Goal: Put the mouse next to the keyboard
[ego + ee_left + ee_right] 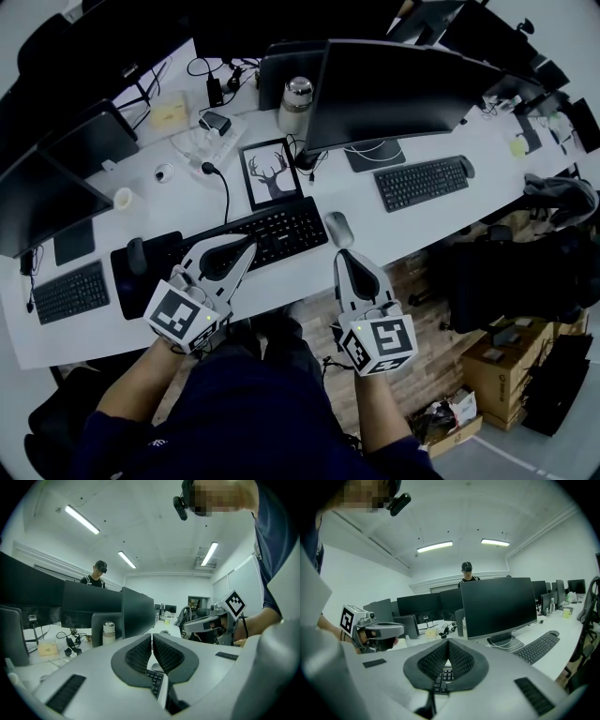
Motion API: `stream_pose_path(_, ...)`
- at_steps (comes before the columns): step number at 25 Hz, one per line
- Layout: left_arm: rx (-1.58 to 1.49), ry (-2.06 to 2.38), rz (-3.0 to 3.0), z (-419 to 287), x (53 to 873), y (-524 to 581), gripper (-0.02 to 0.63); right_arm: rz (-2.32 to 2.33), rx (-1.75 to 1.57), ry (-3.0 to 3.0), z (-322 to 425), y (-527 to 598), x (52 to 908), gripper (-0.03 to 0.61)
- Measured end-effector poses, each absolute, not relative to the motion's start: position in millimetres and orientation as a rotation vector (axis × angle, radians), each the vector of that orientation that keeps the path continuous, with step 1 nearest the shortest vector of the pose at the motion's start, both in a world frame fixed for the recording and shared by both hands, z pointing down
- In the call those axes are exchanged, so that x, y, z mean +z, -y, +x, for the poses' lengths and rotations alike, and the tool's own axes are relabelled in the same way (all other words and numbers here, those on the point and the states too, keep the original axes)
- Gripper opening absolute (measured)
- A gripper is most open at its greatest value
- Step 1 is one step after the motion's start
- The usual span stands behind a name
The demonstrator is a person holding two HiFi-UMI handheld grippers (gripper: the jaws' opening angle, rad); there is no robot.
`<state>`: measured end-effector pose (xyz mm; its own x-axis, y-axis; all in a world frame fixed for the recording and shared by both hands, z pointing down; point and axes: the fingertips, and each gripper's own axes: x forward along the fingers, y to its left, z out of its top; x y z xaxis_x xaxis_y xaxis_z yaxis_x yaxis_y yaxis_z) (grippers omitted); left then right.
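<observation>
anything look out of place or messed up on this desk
Nothing spilled or broken. The mouse sits just off the right end of the keyboard. Only oddity: the framed deer picture behind it seems to lie face up on the desk rather than stand.

The desk top [394, 220] is being shown with a smooth, matt white finish. The mouse [338, 228] is being presented as smooth silver-grey plastic with a slight sheen, and the keyboard [272, 232] as matt black plastic. The left gripper [251, 244] and the right gripper [342, 255] are being seen as smooth, matt, light-grey plastic shells, their pads [140, 653] being faced with dark, ribbed, rubbery material. The flask [296, 105] is being displayed as silvery metal under a glossy cap. The shirt [253, 412] is being read as dark cloth, and the boxes [506, 370] as plain brown cardboard.
</observation>
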<state>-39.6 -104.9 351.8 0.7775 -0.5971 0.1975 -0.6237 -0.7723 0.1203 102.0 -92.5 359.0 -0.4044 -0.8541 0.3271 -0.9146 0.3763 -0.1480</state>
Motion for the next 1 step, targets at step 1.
stream_pose_path(1, 0.22, 0.967, 2.791, -38.9, 351.8, 105.2, 0.038, 1.586, 0.453, 2.44, 102.2, 92.9, 358.7, 0.002)
